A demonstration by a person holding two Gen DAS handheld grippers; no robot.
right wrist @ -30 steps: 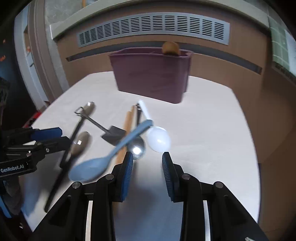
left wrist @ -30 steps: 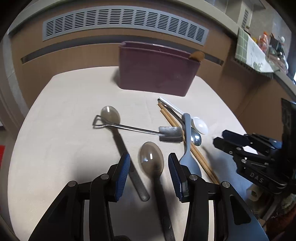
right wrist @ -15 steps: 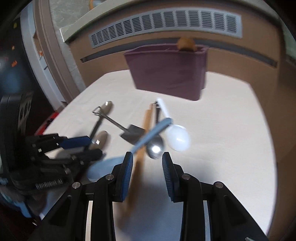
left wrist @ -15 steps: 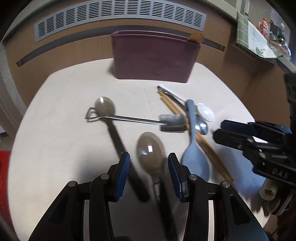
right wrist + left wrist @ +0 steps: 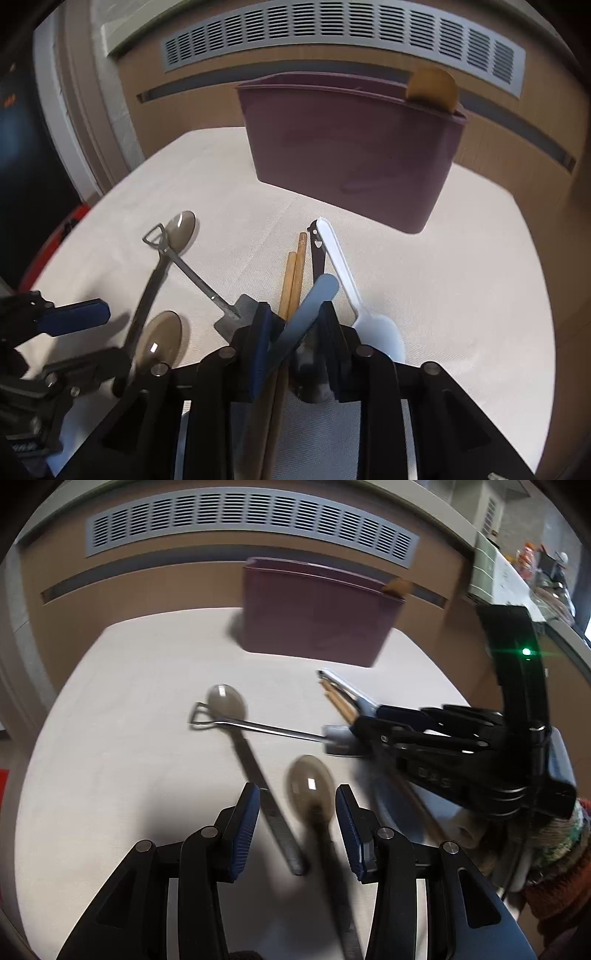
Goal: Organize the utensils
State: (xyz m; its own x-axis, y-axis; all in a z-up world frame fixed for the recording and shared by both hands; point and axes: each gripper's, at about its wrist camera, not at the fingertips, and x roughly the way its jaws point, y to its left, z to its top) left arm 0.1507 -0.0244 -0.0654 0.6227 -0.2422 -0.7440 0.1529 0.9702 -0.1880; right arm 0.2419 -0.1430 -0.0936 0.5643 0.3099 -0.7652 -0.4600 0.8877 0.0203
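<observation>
Several utensils lie on the cream table (image 5: 461, 277). My right gripper (image 5: 297, 332) is low over the pile, its jaws still apart around the blue spoon's handle (image 5: 314, 299), above the wooden chopsticks (image 5: 293, 273), beside the white spoon (image 5: 373, 325). It also shows in the left wrist view (image 5: 365, 720). My left gripper (image 5: 295, 823) is open and empty, its jaws either side of a smoky brown spoon (image 5: 310, 782). A second brown spoon (image 5: 226, 701) lies under a small metal shovel spoon (image 5: 258, 727). The maroon holder (image 5: 351, 147) stands behind, with a wooden spoon (image 5: 432, 88) in it.
A wood-panelled wall with a grey vent grille (image 5: 332, 33) runs behind the table. The table's right edge (image 5: 546, 295) is close. A cluttered counter (image 5: 517, 576) is at the far right in the left wrist view.
My right gripper has moved forward and down over the utensil pile, and the blue spoon's handle now lies between its jaws. My left gripper has stayed over the brown spoon.
</observation>
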